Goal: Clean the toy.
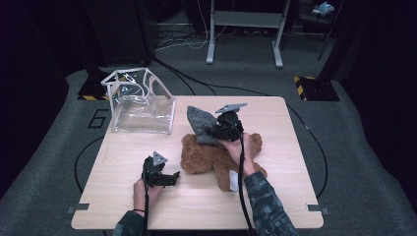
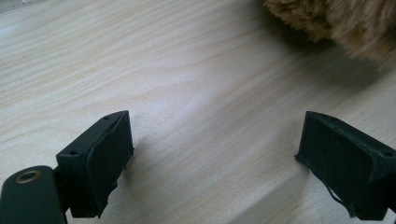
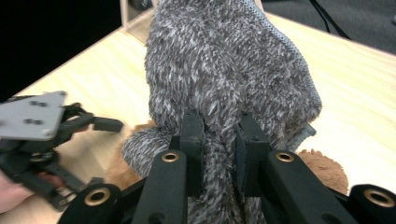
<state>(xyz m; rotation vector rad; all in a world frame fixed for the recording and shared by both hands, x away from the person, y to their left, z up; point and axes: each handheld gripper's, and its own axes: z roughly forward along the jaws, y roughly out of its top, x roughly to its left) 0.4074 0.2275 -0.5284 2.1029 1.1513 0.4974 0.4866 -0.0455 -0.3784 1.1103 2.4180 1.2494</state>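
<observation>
A brown teddy bear (image 1: 204,156) lies on the wooden table (image 1: 275,118), its fur also at the top right of the left gripper view (image 2: 336,23). A grey fuzzy cloth (image 1: 199,120) is lifted above the bear, and my right gripper (image 1: 219,130) is shut on it. In the right gripper view the two jaws pinch a fold of the grey cloth (image 3: 224,79), which hangs in front of them. My left gripper (image 1: 172,177) rests low over the table left of the bear, open, with bare wood between its pads (image 2: 107,158).
A clear plastic box with a white frame (image 1: 140,103) stands at the table's back left. The left gripper appears at the left of the right gripper view (image 3: 46,135). Grey floor with cables and a desk's legs lies beyond the table.
</observation>
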